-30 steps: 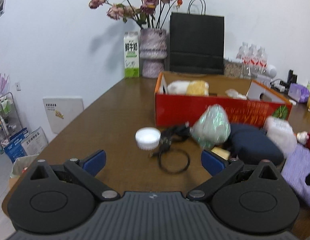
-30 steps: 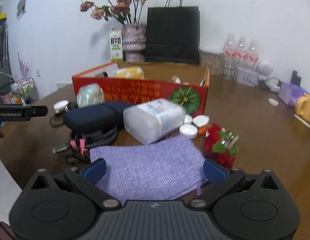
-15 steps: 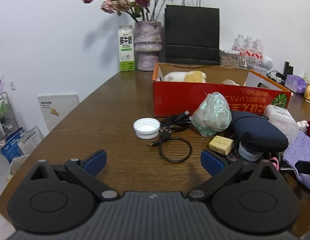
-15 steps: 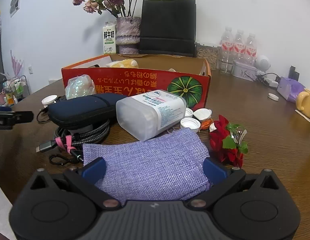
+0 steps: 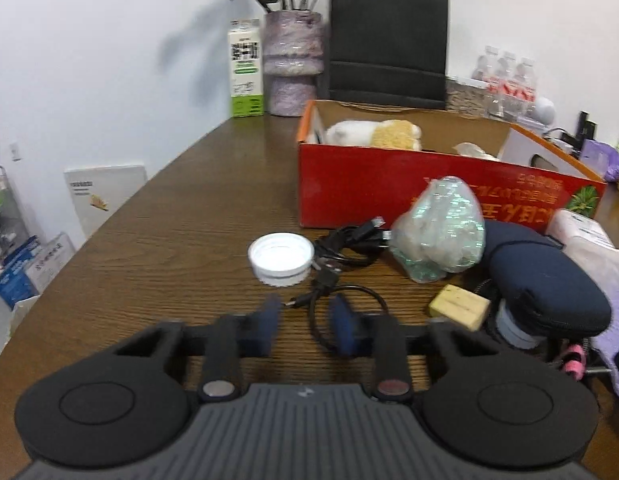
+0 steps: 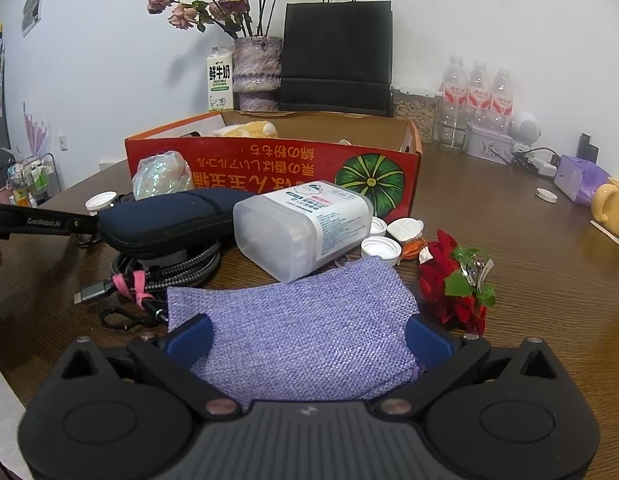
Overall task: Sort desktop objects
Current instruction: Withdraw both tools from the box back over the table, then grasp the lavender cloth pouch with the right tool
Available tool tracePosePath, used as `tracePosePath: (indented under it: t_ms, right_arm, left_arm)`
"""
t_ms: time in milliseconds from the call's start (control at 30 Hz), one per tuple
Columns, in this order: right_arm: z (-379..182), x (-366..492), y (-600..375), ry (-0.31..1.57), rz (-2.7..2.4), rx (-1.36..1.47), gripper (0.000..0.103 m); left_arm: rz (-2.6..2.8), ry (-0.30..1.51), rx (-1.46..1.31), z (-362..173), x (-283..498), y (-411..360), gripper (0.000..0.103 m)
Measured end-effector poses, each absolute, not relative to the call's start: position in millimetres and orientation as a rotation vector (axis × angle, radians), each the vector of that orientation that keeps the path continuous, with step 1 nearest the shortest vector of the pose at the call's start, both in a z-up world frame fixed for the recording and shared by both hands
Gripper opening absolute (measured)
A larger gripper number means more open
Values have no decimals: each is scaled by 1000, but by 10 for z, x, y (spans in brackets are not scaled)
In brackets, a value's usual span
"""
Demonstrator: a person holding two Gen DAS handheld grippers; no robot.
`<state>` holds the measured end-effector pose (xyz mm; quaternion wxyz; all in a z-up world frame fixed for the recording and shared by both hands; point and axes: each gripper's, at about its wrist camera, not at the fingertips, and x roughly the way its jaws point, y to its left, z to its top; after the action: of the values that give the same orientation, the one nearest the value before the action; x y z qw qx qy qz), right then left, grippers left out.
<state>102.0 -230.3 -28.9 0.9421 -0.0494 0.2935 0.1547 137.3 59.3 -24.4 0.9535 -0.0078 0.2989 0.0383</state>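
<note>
My left gripper [image 5: 305,322] has its jaws narrowed to a small gap over the black cable loop [image 5: 341,320], the cable plug just ahead; I cannot tell if they touch it. A white lid [image 5: 280,258], a shiny plastic bag [image 5: 437,232], a yellow block [image 5: 459,311] and a navy pouch [image 5: 545,288] lie ahead. My right gripper [image 6: 307,338] is open over a purple cloth bag [image 6: 305,320]. A clear plastic box [image 6: 305,228], white caps [image 6: 379,248] and a red flower [image 6: 455,284] lie beyond. The red cardboard box [image 6: 269,168] stands behind.
A milk carton [image 5: 245,74], a flower vase [image 5: 293,64] and a black paper bag [image 5: 387,44] stand at the back wall. Water bottles [image 6: 477,96], a purple packet [image 6: 577,178] and a yellow mug [image 6: 613,208] are at the right. The table edge falls away on the left.
The left gripper's jaws have closed from wide open to a narrow gap and it has moved forward and down toward the cable. The right gripper has stayed open, edging nearer the purple bag.
</note>
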Motion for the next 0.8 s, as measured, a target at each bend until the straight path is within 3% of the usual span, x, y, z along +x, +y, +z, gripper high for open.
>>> tracePosePath:
  t_ms: [67, 100, 200, 300, 367, 433, 567, 800]
  right_arm:
    - [-291, 1006, -2309, 591, 318, -100, 100]
    - [-295, 993, -2314, 586, 320, -100, 99]
    - [-295, 941, -2324, 566, 321, -97, 88]
    - [-282, 881, -2321, 546, 327, -99, 67]
    - [-272, 835, -2310, 532, 329, -103, 37]
    - [-268, 797, -2302, 523, 338, -106, 23]
    - [-247, 726, -2315, 510, 354, -80, 15]
    - [-81, 537, -2347, 441, 352, -35, 13]
  left_arm:
    - [70, 604, -3, -249, 1345, 570, 10]
    - [68, 600, 2, -252, 1327, 561, 4]
    - [63, 592, 3, -259, 1246, 541, 4]
    - [64, 588, 0, -261, 1179, 524, 4]
    - [60, 588, -4, -254, 1135, 530, 4]
    - [61, 582, -7, -241, 1086, 529, 4]
    - [59, 556, -3, -185, 977, 509, 4]
    - [45, 498, 7, -29, 850, 474, 4]
